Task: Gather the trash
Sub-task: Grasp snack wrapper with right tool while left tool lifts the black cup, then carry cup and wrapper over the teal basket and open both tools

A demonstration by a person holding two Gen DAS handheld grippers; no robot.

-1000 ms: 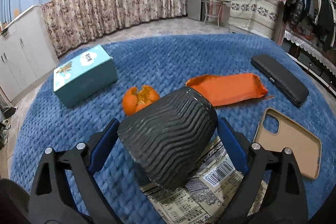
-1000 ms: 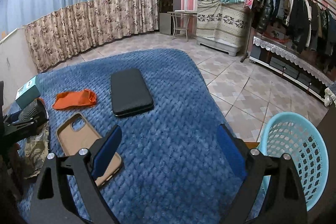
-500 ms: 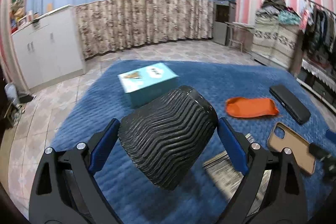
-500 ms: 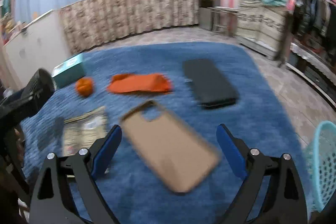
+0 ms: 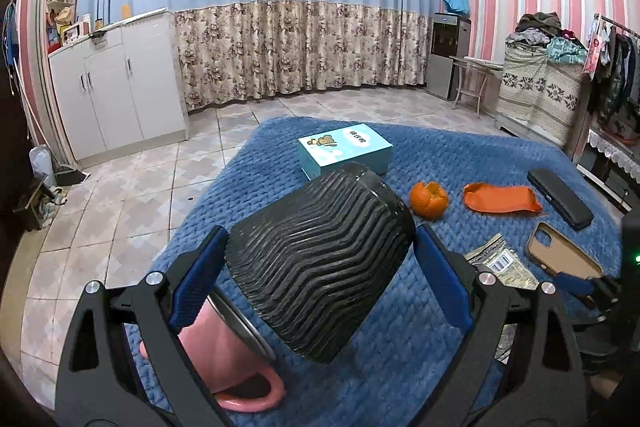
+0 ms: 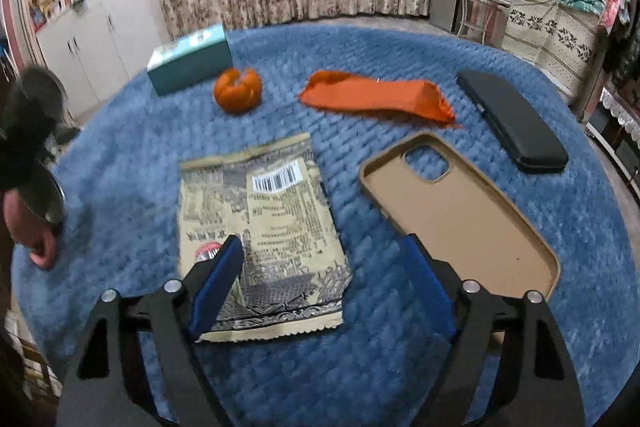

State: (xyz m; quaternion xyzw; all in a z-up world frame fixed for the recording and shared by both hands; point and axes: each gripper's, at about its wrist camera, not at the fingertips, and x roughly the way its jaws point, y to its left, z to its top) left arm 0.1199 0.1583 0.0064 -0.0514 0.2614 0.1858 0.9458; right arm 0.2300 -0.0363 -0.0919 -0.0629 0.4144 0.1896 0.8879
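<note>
A: On the blue rug [image 6: 400, 367], just ahead of the right gripper [image 6: 320, 287], lies the flat snack wrapper [image 6: 272, 227]. Its near edge sits under the left finger at about eleven o'clock from the fingertips, and its long axis runs toward twelve, away from the camera.

B: Are the jaws on it?

A: No. They stand apart and have just been narrowing, with only rug and the wrapper's right corner between them. The wrapper sits a little off centre, so I judge a small shift toward nine o'clock is needed before closing.

B: And the other hand?

A: The left gripper [image 5: 320, 255] is clamped on a ribbed black cup [image 5: 316, 267], well off at nine o'clock. The right is clearly nearer.

B: Around the wrapper?

A: Tan phone case [image 6: 460, 211] at two o'clock, orange peel [image 6: 238, 89] at twelve, orange bag [image 6: 376, 99] at one, black case [image 6: 512, 123] beyond, teal box [image 6: 188, 59] at eleven. Tiled floor and curtains lie behind the rug.
</note>
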